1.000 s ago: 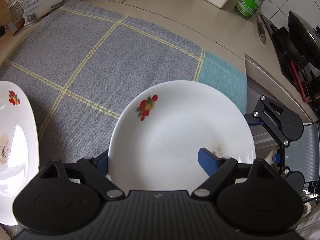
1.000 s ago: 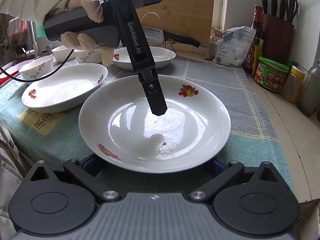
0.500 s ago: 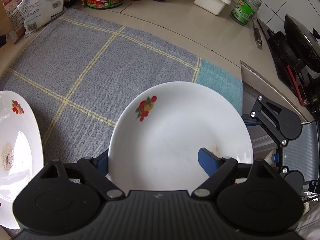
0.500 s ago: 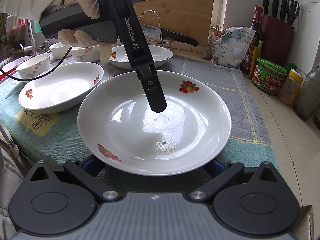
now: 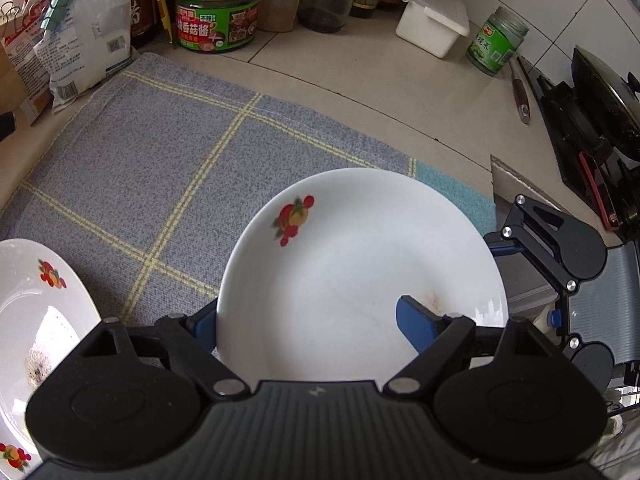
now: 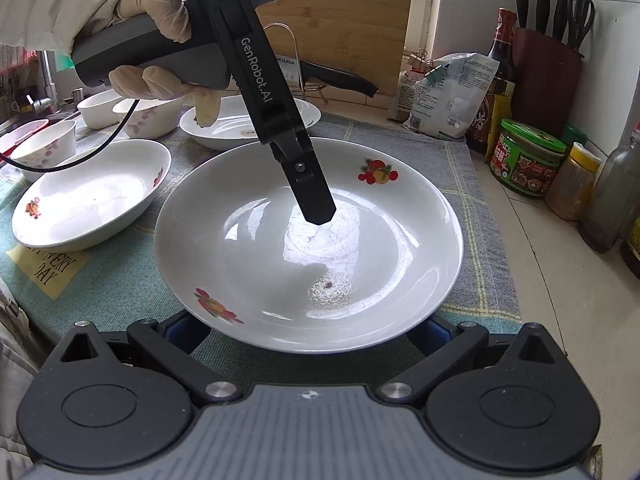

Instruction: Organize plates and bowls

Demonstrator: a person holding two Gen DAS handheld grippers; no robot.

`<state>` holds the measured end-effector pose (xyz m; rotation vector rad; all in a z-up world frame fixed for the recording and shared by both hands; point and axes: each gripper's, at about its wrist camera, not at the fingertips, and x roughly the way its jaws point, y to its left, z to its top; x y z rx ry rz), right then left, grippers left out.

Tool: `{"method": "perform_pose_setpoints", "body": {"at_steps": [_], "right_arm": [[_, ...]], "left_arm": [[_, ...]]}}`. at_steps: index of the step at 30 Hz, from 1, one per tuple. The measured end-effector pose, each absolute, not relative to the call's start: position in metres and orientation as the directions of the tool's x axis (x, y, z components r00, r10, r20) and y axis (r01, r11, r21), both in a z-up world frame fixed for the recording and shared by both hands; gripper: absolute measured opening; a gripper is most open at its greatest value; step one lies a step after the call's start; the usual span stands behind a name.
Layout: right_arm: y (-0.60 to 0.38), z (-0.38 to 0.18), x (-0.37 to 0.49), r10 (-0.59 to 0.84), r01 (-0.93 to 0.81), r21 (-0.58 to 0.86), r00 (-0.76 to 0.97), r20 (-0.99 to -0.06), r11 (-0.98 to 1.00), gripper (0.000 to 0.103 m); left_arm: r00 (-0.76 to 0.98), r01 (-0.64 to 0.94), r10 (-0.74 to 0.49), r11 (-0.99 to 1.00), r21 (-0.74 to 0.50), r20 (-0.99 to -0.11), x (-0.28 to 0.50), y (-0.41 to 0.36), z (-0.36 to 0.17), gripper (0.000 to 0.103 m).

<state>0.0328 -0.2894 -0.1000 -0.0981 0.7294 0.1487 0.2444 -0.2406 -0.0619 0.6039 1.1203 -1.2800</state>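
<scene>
A white plate with fruit prints point(image 6: 280, 248) is lifted above the grey checked cloth point(image 5: 152, 168). My left gripper point(image 5: 312, 320) grips its rim, one blue finger point(image 5: 416, 326) inside the plate and one under it; the plate also shows in the left wrist view point(image 5: 360, 248). My right gripper point(image 6: 308, 332) sits wide open just under the plate's near rim, fingers mostly hidden. Another fruit-print plate point(image 5: 36, 320) lies at the left; a deep oval dish point(image 6: 88, 196) and a further plate point(image 6: 240, 124) lie behind.
Small flowered bowls point(image 6: 44, 148) stand at the far left by the sink. Jars point(image 6: 528, 160), bottles, a flour bag point(image 6: 444, 92) and a knife block point(image 6: 548, 72) line the back right. A white box point(image 5: 432, 28) and the stove with a pan point(image 5: 600, 92) lie right.
The left gripper has lifted the plate higher and drawn it back, so more of the counter's jars show. The right gripper stays open under the plate's near rim.
</scene>
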Motion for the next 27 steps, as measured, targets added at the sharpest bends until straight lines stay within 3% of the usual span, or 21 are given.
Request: {"method": "perform_pose_setpoints", "body": {"at_steps": [27], "right_arm": [[-0.338, -0.117, 0.115, 0.065, -0.124, -0.035, 0.719, -0.692, 0.992, 0.103]], "left_arm": [[0.007, 0.940, -0.488, 0.301, -0.161, -0.873, 0.310, -0.290, -0.087, 0.087]]}}
